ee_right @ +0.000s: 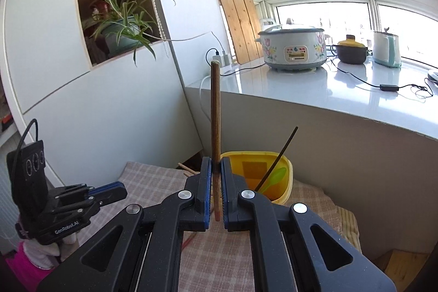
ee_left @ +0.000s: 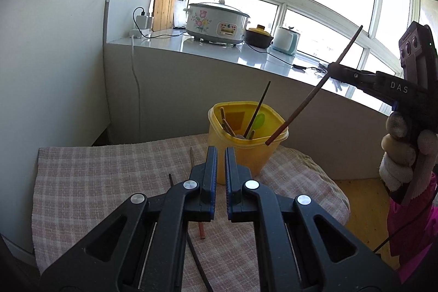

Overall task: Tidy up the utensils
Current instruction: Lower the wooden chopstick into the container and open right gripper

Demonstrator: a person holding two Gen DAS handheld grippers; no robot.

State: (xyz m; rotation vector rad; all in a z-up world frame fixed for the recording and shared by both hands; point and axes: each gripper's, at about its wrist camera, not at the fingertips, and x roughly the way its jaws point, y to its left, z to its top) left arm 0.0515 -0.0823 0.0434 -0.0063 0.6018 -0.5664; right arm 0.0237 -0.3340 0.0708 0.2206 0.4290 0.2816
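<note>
A yellow plastic tub stands on the checked cloth and holds several chopsticks and a green spoon. My right gripper is shut on a brown wooden chopstick, held upright; in the left wrist view the right gripper holds this chopstick slanted, its lower tip just above the tub's right rim. My left gripper is nearly shut and empty, low over the cloth just in front of the tub. A brown chopstick and a dark one lie on the cloth under the left gripper.
The tub sits near the cloth's far edge, below a white counter with a flowered rice cooker, a dark pot and a kettle. A white cabinet stands to the left.
</note>
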